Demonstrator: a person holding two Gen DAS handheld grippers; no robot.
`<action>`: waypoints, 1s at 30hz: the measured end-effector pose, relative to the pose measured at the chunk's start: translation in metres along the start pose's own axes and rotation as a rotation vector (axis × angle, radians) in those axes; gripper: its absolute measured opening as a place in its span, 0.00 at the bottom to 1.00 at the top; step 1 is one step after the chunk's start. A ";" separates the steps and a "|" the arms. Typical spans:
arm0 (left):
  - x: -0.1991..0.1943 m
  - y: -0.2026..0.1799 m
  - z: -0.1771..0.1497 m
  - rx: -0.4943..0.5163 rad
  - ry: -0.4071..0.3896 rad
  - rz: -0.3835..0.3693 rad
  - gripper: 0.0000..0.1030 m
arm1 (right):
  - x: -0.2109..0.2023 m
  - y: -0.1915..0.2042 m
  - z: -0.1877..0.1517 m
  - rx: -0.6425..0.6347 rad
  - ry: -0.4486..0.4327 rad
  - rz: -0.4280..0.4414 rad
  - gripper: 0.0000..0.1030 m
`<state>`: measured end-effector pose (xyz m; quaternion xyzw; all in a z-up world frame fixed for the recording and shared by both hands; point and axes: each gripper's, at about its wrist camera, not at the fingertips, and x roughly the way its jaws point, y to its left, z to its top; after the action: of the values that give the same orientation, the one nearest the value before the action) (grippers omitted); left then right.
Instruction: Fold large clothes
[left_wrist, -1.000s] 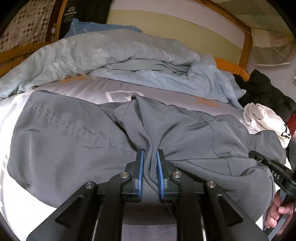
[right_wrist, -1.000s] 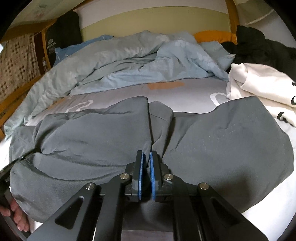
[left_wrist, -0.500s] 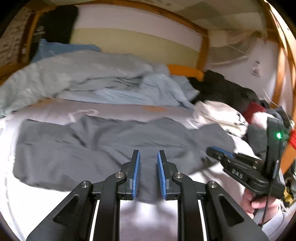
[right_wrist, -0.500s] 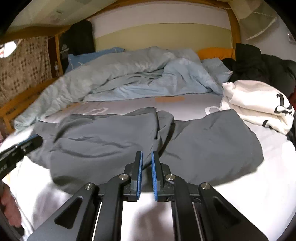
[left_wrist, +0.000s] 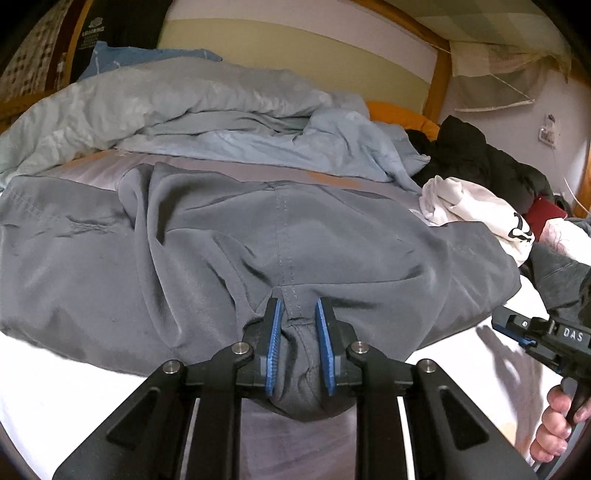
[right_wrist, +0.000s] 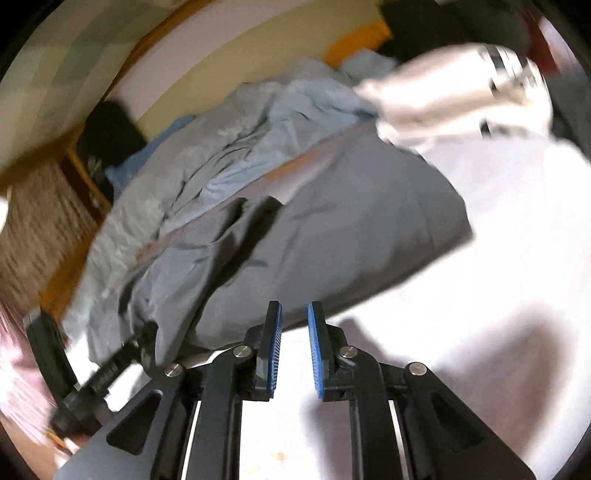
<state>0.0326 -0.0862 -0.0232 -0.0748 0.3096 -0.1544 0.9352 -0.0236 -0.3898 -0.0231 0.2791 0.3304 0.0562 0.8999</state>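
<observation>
I see a rumpled blue duvet (left_wrist: 207, 114) heaped along the far side of the bed sheet (left_wrist: 74, 373), an orange pillow (left_wrist: 399, 114) behind it, and black clothes (left_wrist: 476, 158) above a white shirt (left_wrist: 476, 206).
</observation>
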 end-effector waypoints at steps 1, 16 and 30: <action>-0.001 0.001 0.000 -0.006 -0.001 -0.004 0.20 | 0.002 -0.005 -0.001 0.030 0.004 0.010 0.18; -0.003 0.004 -0.004 -0.008 0.004 0.003 0.20 | 0.014 0.026 0.039 0.113 -0.279 -0.130 0.19; -0.125 0.073 0.029 -0.067 -0.290 0.162 0.12 | -0.024 0.272 -0.007 -0.507 -0.349 0.164 0.18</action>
<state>-0.0269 0.0257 0.0520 -0.1023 0.1814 -0.0556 0.9765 -0.0239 -0.1655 0.1328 0.0772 0.1229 0.1601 0.9764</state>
